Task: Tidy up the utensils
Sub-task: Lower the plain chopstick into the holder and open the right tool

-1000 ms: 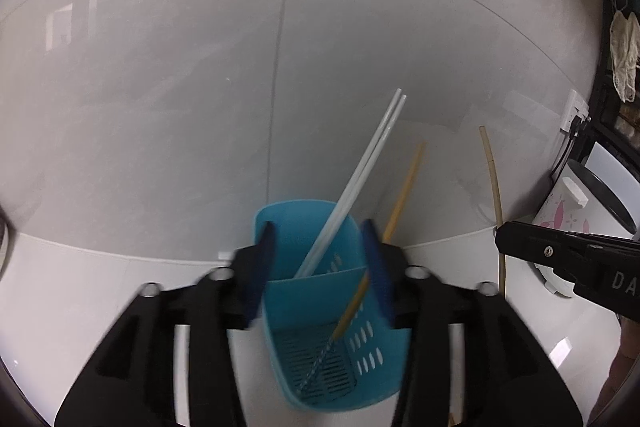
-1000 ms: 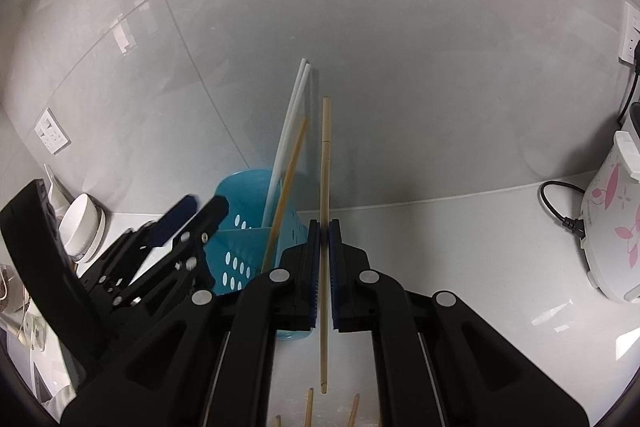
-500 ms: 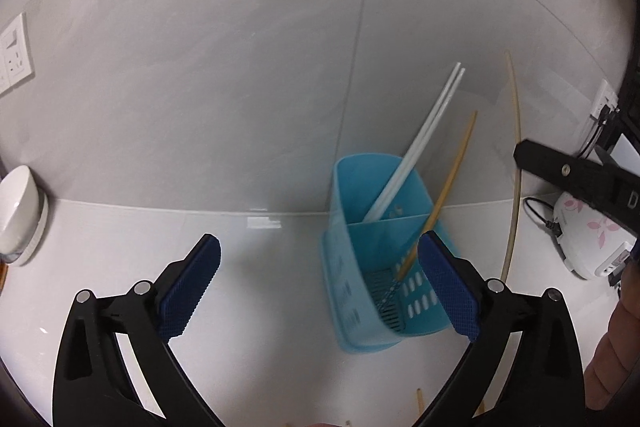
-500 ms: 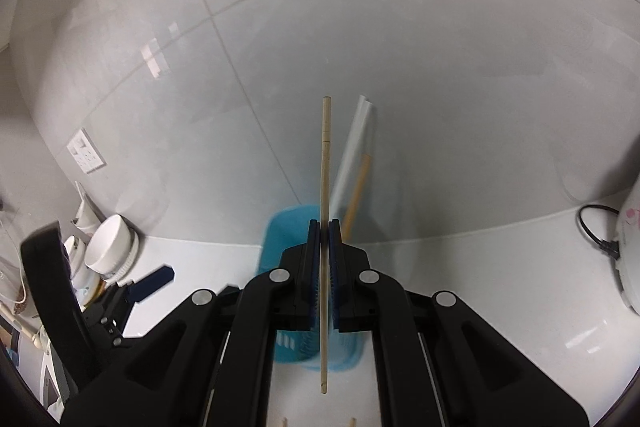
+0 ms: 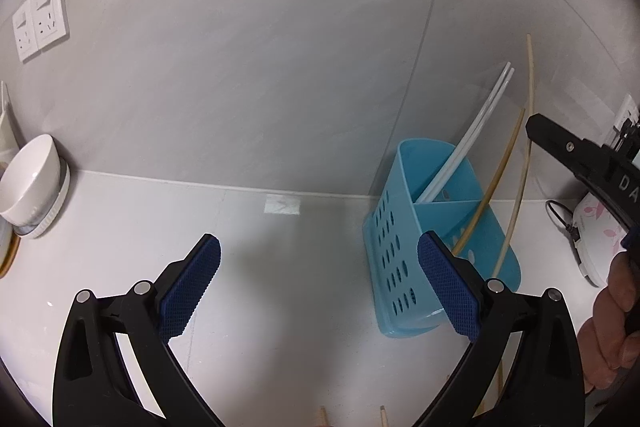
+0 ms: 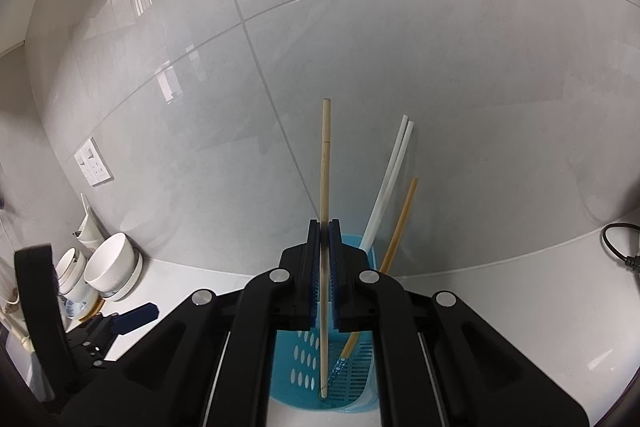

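Above blue holder (image 6: 352, 379), right hand-held gripper (image 6: 325, 267) clamping upright chopstick (image 6: 325, 187), angled downward

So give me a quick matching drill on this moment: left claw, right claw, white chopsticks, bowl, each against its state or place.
Things:
1. left claw
2. right claw
3. white chopsticks
4. bowl

States:
A. stands in the blue caddy
B. wide open, empty
C. sits by the wall, far left
D. shut on a wooden chopstick

Pairs: 1-B, 2-D, 3-A, 4-C
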`<state>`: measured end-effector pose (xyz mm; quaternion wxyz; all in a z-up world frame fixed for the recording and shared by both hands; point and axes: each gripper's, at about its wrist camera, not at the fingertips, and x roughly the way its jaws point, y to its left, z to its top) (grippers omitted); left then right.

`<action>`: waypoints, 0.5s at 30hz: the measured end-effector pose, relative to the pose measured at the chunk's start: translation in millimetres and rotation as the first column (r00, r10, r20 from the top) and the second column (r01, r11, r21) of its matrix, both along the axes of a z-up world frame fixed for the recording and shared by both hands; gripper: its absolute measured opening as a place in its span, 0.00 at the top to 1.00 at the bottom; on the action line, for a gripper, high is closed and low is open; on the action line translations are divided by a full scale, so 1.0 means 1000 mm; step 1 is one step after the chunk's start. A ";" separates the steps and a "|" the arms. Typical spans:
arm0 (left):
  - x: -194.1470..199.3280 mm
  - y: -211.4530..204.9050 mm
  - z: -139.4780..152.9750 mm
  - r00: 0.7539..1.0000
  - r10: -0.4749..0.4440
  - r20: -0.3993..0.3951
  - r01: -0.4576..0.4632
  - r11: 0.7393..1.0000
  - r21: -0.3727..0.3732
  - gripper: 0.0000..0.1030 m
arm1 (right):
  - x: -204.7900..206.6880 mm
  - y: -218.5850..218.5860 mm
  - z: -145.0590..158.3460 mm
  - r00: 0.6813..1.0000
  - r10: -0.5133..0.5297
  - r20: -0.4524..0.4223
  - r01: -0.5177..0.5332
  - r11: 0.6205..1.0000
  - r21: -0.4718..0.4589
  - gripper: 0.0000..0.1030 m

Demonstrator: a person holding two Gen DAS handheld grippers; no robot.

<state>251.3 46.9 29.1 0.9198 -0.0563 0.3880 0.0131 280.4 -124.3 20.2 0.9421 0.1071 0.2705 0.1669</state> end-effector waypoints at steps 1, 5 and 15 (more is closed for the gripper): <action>0.000 0.000 0.000 1.000 0.001 0.000 -0.001 1.000 0.002 0.06 | 0.000 0.001 -0.002 1.000 -0.001 0.000 0.001 1.000 -0.001 0.97; 0.001 0.001 -0.002 1.000 0.003 -0.011 -0.003 1.000 0.004 0.06 | 0.000 0.006 -0.013 1.000 -0.015 -0.003 0.014 1.000 -0.010 0.97; 0.002 0.005 -0.003 1.000 0.001 -0.006 -0.001 1.000 -0.016 0.06 | 0.004 0.012 -0.032 0.998 -0.027 -0.055 0.024 0.998 -0.052 0.96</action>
